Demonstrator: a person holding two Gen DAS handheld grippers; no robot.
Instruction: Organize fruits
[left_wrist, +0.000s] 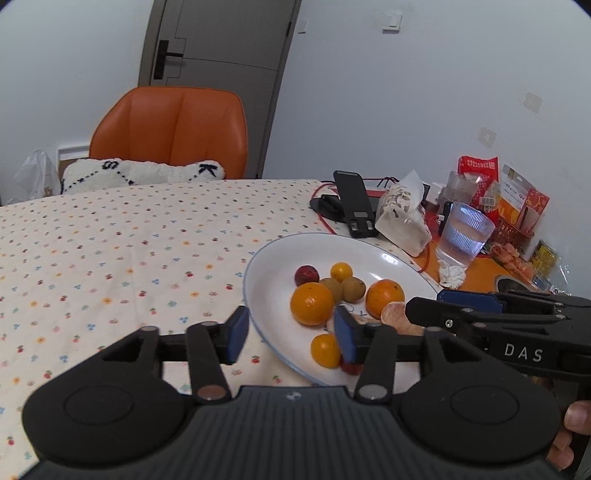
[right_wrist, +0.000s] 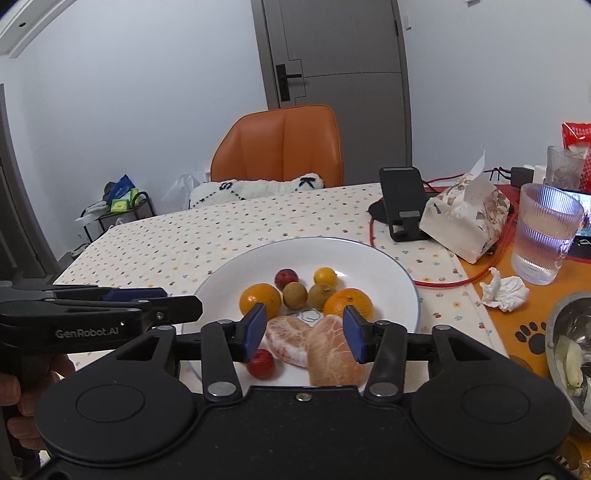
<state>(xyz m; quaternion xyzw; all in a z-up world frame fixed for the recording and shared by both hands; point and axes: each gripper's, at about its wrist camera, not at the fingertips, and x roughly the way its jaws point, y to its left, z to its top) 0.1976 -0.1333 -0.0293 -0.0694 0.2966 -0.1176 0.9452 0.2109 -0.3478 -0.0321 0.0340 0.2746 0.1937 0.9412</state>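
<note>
Left wrist view
Left gripper (left_wrist: 291, 334): jaws wide apart, holding nothing; straddles the near rim of the plate.
Right gripper (left_wrist: 424, 308): seen side-on at right; spread cannot be told here.
Plate (left_wrist: 269, 273): white, shallow, glossy, thin blue rim line; sits on a flower-dotted tablecloth (left_wrist: 110, 258).
Fruits: all visible ones lie in the plate. Two round oranges (left_wrist: 311, 303), dimpled skin; small smooth yellow-orange fruits (left_wrist: 341, 272); two dull brown rough-skinned balls (left_wrist: 352, 290); a dark red one (left_wrist: 306, 275).

Right wrist view
Right gripper (right_wrist: 304, 330): jaws wide, empty; poised over the peeled segments.
Peeled citrus segments (right_wrist: 334, 354): two pale pink wedges, white pith veining, soft-looking, on the plate's near side.
Small red fruit (right_wrist: 261, 363): glossy, beside the segments.
Left gripper (right_wrist: 177, 303): side-on at left, just beside the plate rim.
Progress, as judged: fruit gathered in one plate; none seen loose on the cloth. Sorting by kind appears not yet done.
</note>
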